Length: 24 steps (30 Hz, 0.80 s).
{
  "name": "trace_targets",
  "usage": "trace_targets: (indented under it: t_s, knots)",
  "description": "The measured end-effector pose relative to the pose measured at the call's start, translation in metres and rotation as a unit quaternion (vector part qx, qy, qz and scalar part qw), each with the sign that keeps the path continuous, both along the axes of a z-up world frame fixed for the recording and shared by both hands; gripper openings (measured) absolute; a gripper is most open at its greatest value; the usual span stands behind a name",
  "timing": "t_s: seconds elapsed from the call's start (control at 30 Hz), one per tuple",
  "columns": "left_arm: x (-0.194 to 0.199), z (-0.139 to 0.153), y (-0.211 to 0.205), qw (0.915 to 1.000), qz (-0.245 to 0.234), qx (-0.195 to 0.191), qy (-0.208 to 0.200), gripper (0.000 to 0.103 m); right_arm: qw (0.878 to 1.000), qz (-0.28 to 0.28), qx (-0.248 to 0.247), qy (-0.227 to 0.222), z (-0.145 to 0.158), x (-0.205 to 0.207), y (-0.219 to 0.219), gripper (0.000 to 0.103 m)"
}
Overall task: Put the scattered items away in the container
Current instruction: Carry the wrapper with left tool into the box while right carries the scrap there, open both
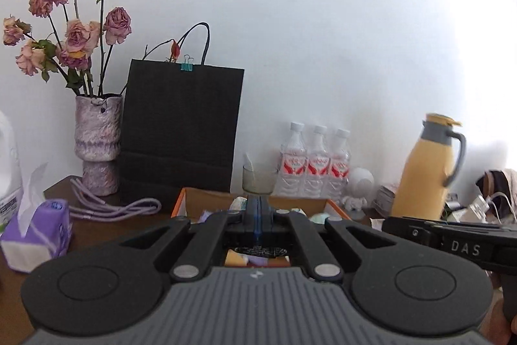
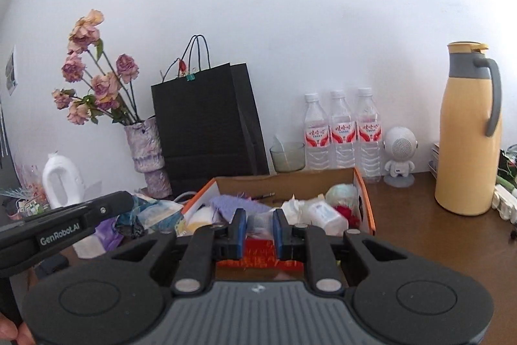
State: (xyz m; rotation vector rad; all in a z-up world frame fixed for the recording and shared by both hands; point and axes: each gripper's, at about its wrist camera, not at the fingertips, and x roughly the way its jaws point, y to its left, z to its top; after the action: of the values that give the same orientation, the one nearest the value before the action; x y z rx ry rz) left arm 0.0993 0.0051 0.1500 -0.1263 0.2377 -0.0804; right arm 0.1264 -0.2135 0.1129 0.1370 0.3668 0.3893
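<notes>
One cardboard box [image 2: 363,202], orange-edged, open at the top, stands on the brown table [image 2: 420,215] forward of its back edge; it holds a heap of mixed items, among them one purple cloth [image 2: 232,204], one small white bottle [image 2: 324,214], one pale green bundle [image 2: 342,191], crumpled white tissue [image 2: 295,209] and something red [image 2: 347,212]; the full count inside cannot be told. Left gripper [image 1: 257,209]: one, fingers pressed together with nothing between them, raised above the near side of the box. Right gripper [image 2: 258,230]: one, blue-padded fingers [image 2: 240,231] standing a narrow gap apart; nothing is clearly gripped between them, and the box contents show through the gap. Along the table's back edge, against the white wall: one purple textured vase [image 1: 97,147] of dried roses [image 1: 77,34], about nine blooms; one black paper bag [image 1: 181,131] with one teal binder clip [image 1: 186,67] at its top edge; one clear glass cup [image 2: 287,156]; three water bottles [image 2: 342,131] with red labels, side by side; one white round-headed figurine [image 2: 400,154]; one yellow thermos jug [image 2: 468,131] with grey handle towards the right edge. Near the left edge: one purple tissue pack [image 1: 38,231], one coiled lilac cable [image 1: 119,206], one white plastic jug [image 2: 61,180].
</notes>
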Motion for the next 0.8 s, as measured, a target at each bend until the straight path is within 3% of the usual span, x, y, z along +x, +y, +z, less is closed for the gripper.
trace_targets:
  t_s: [0.17, 0.33, 0.43, 0.57, 0.73, 0.8]
  knots:
    - [0.118, 0.038, 0.007, 0.9987, -0.009, 0.01, 0.048, 0.001, 1.0, 0.003, -0.021, 0.014, 0.049, 0.096, 0.0, 0.016]
    - [0.198, 0.042, 0.017, 0.9929, -0.038, 0.014, 0.111, 0.001, 0.995, 0.027, -0.051, 0.082, 0.068, 0.182, 0.008, 0.016]
    - [0.239, 0.013, 0.017, 0.9858, -0.046, 0.006, 0.162, 0.001, 0.986, 0.032, -0.067, 0.15, 0.043, 0.23, 0.019, 0.016]
    - [0.283, -0.047, 0.008, 0.9721, -0.028, 0.009, 0.233, 0.001, 0.969, 0.016, -0.103, 0.222, -0.007, 0.279, 0.031, 0.016]
    - [0.315, -0.084, -0.015, 0.9663, -0.046, 0.03, 0.252, 0.002, 0.954, 0.001, -0.147, 0.261, -0.055, 0.315, 0.037, 0.016]
    - [0.324, -0.094, -0.024, 0.9611, -0.06, 0.043, 0.266, 0.003, 0.95, -0.015, -0.178, 0.256, -0.066, 0.328, 0.039, 0.017]
